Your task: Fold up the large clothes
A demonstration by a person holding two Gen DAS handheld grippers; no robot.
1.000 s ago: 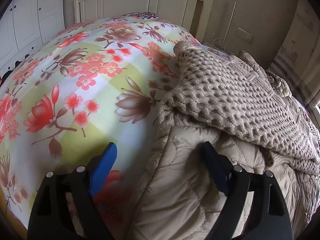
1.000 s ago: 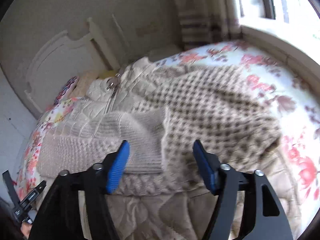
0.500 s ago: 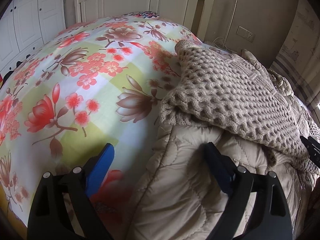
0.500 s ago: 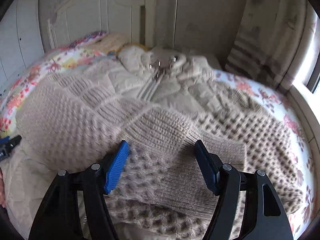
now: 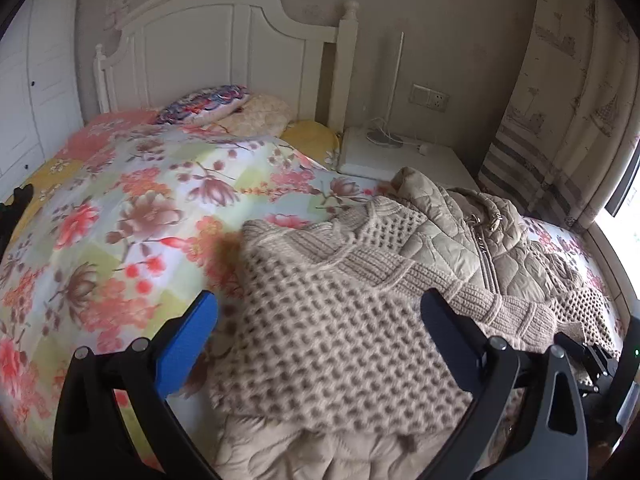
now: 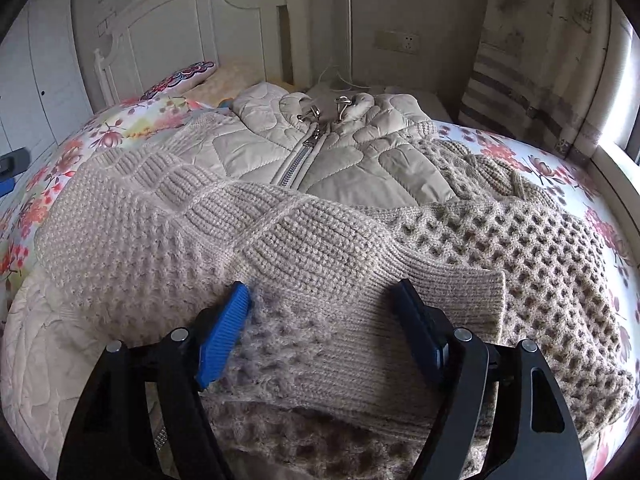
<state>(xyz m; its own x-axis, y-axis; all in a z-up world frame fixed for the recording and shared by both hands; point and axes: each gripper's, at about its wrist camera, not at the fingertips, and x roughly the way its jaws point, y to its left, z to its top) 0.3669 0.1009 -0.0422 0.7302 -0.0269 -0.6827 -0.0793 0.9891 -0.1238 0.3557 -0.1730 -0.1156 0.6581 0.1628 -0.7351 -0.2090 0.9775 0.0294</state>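
Nearest: right gripper (image 6: pixel 322 320) with jaws spread, empty, over folded sleeve of knit sweater (image 6: pixel 304 240); left gripper (image 5: pixel 320 328) likewise spread wide, empty, above sweater's waffle-knit edge. Beneath: quilted jacket (image 6: pixel 340 156) on floral bedspread (image 5: pixel 120 220). Beyond: white headboard (image 5: pixel 208 48)

We have raised the left claw (image 5: pixel 316 320) from the bed's edge over the knitted sweater (image 5: pixel 340 340); its sleeve (image 6: pixel 320 248) now lies folded across mid-frame.
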